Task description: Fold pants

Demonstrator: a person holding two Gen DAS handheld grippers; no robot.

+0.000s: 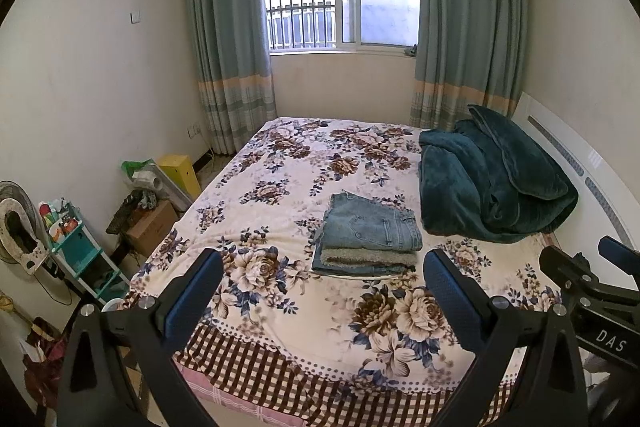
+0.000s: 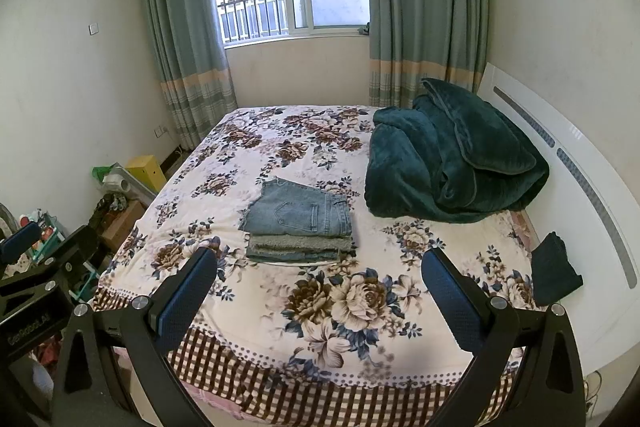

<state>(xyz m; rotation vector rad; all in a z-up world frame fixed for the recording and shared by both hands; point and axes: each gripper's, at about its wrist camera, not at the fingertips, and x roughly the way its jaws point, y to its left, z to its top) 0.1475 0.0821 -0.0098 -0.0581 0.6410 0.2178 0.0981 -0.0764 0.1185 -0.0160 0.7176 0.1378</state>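
Observation:
Light blue jeans (image 1: 370, 227) lie folded into a compact stack on the floral bedspread (image 1: 280, 187), mid-bed; they also show in the right wrist view (image 2: 298, 217). A grey fuzzy layer (image 1: 368, 255) shows in the stack's front edge. My left gripper (image 1: 323, 291) is open and empty, held over the bed's near edge, short of the stack. My right gripper (image 2: 319, 287) is open and empty, likewise short of the stack. The right gripper's body shows at the right edge of the left wrist view (image 1: 592, 279).
A dark teal blanket (image 2: 452, 155) is heaped at the right by the white headboard (image 2: 560, 163). A small dark folded cloth (image 2: 556, 269) lies near the headboard. Boxes, a teal shelf (image 1: 76, 247) and a fan stand left of the bed. Window and curtains behind.

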